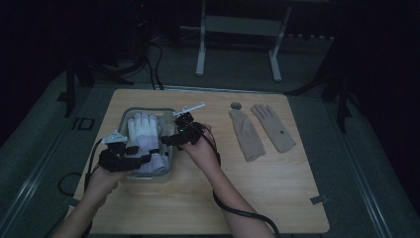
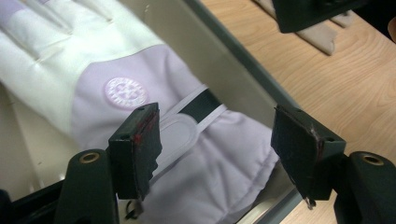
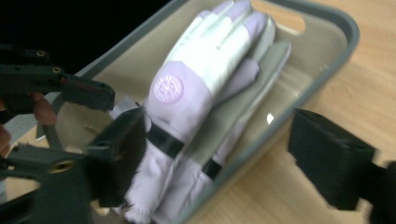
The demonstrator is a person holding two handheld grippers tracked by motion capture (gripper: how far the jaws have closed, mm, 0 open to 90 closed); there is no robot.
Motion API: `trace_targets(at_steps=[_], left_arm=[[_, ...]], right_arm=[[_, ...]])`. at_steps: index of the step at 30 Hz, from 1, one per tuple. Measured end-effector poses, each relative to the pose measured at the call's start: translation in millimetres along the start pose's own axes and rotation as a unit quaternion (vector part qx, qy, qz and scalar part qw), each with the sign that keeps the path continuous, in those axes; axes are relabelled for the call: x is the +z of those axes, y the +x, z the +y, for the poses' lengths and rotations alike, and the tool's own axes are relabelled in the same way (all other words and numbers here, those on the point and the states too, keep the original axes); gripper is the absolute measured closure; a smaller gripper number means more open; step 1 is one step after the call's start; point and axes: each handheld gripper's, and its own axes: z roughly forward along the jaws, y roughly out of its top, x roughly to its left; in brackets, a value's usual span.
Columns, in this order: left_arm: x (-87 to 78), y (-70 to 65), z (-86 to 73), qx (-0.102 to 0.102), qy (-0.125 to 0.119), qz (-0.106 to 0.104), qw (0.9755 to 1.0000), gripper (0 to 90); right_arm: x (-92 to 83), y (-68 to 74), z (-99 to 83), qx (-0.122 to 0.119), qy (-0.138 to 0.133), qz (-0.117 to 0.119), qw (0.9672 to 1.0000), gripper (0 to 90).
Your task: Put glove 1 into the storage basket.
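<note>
Lilac-and-white padded glove (image 2: 140,93) with round wrist badge

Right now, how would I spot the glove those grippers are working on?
Find the wooden table, then the grey tray on its left side. The glove lies inside, white-fingered with a lilac back, a round badge and a dark wrist strap. The two gloves to its right are plain beige and lie on bare wood.

No readable text; round badge (image 2: 125,92) on white-lilac glove (image 3: 196,79) bears lettering too small to read.
</note>
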Motion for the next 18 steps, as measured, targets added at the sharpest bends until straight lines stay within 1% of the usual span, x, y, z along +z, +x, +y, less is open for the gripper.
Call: trace_targets(at_steps=[1,4,5,6,7,8,10,12,14,15,16,17,18], left_arm=[[0.4,-1.6,0.6,0.002,0.000,-0.004,1.0000,33.4],[2.4,-7.3,1.1,0.004,-0.008,-0.015,0.9998,32.6],[3.2,-9.4,0.9,0.007,-0.011,-0.025,0.9996,28.9],[3.6,-12.0,0.8,0.009,-0.017,-0.028,0.9994,26.4],[3.6,-12.0,0.8,0.009,-0.017,-0.028,0.9994,25.8],[4.3,-17.4,0.8,0.010,-0.026,-0.030,0.9992,24.2],[6.0,-23.5,1.1,0.014,-0.034,-0.030,0.9989,21.8],[8.6,-29.6,1.4,0.025,-0.038,-0.027,0.9986,16.8],[11.2,-35.3,0.9,0.036,-0.046,-0.024,0.9980,14.7],[12.1,-38.0,0.4,0.039,-0.051,-0.023,0.9977,14.3],[12.1,-38.0,0.4,0.039,-0.051,-0.023,0.9977,14.4],[14.1,-42.7,0.3,0.041,-0.056,-0.033,0.9970,14.3],[14.9,-45.7,0.1,0.045,-0.061,-0.035,0.9966,14.3]], right_arm=[[-2.7,-2.3,-2.0,-0.003,0.004,-0.004,1.0000,16.3],[-11.1,-8.7,-9.0,-0.005,0.000,-0.007,1.0000,14.7],[-13.8,-10.4,-11.4,-0.006,0.000,-0.009,0.9999,14.7],[-16.5,-12.4,-14.1,-0.010,0.000,-0.011,0.9999,14.7],[-19.3,-14.6,-16.9,-0.011,-0.001,-0.013,0.9998,14.7],[-22.2,-16.8,-19.8,-0.011,-0.003,-0.015,0.9998,14.7],[-28.2,-21.5,-25.9,-0.008,-0.007,-0.015,0.9998,14.7],[-34.2,-26.0,-32.0,-0.007,-0.010,-0.017,0.9998,14.7],[-39.7,-30.1,-37.9,-0.010,-0.009,-0.021,0.9997,14.7],[-42.4,-32.3,-40.8,-0.009,-0.009,-0.022,0.9997,14.8],[-45.2,-34.4,-43.4,-0.012,-0.009,-0.024,0.9996,14.8],[-48.1,-35.9,-46.1,-0.014,-0.010,-0.026,0.9995,14.8],[-51.2,-37.7,-48.7,-0.015,-0.011,-0.027,0.9994,14.8]])
